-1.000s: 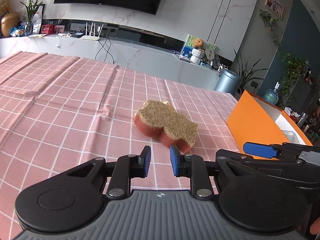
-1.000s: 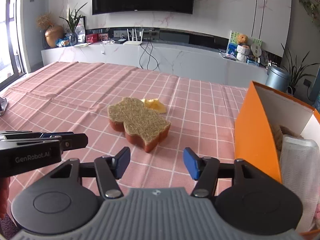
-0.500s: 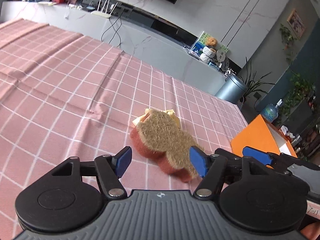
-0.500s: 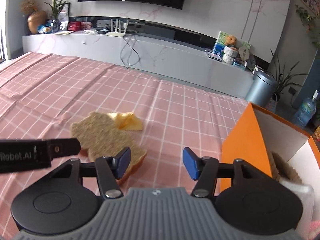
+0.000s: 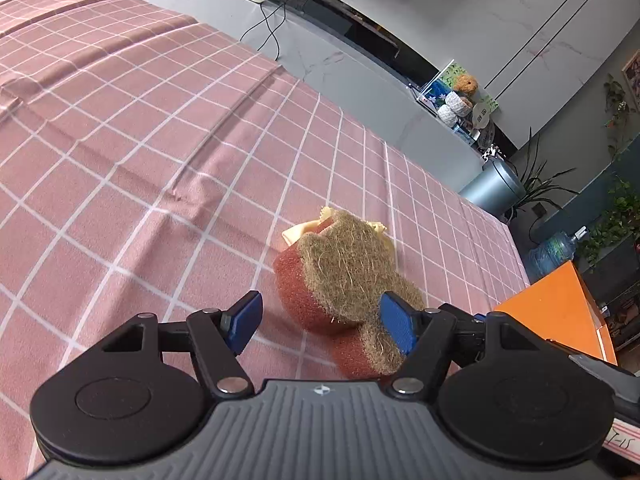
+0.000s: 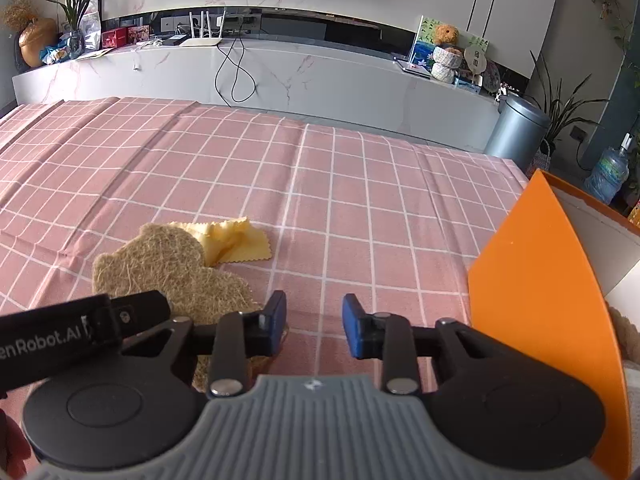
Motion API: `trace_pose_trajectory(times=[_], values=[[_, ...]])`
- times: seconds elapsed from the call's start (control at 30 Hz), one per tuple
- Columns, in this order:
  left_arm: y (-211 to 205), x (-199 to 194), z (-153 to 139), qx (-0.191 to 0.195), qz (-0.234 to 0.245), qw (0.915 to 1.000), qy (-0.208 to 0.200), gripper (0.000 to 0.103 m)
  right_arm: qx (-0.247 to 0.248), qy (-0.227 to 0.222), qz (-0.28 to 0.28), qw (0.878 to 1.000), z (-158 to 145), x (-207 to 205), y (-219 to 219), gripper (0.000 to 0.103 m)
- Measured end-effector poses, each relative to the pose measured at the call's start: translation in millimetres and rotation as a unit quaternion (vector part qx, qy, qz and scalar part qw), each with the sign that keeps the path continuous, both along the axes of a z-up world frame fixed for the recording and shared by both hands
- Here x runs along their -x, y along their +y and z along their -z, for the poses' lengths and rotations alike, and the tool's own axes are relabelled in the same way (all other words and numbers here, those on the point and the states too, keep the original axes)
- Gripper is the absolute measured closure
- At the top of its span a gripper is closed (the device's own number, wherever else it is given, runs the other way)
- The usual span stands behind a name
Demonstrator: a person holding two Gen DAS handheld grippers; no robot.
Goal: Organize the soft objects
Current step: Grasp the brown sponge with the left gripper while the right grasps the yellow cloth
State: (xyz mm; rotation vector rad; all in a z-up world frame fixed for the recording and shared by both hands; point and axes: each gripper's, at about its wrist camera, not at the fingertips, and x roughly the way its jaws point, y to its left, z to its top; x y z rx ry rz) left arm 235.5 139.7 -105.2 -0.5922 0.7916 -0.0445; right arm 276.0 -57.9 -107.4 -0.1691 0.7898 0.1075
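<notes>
1. Lying flat on the pink checked cloth (image 5: pixel 168 128) of the worktop: a lobed scouring sponge (image 5: pixel 344 276), coarse tan fibre on top, porous red foam below.
2. Tucked half under its far edge: a thin yellow cloth (image 6: pixel 236 242) with zigzag-cut borders, folded and creased.
3. Left gripper (image 5: pixel 320 318) low over the sponge, fingers spread wide; blue right pad (image 5: pixel 394 326) over the sponge's near lobe, left pad above bare cloth; contact hard to judge.
4. Right gripper (image 6: pixel 314 322) with fingers parted to a middling gap, holding nothing, over bare cloth just right of the sponge.
5. Orange box (image 6: pixel 536 284) at the worktop's right side, smooth walls, cut off by the frame; contents mostly hidden.
6. Open cloth between sponge and box, and far across to the worktop's back edge.
</notes>
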Motion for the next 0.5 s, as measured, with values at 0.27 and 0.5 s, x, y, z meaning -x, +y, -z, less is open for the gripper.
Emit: trace_pose_trajectory(times=[0.27,0.5], values=[[-11,-5,-4,0.003,0.005,1.0000,0.000,0.034,-0.035,0.035,-0.034,0.998,3,-2,5,0.103],[-12,3,-20,-0.057,-0.016,0.9982,-0.003,0.047,-0.058,0.056,-0.062,0.995,5,7,16,0.103]])
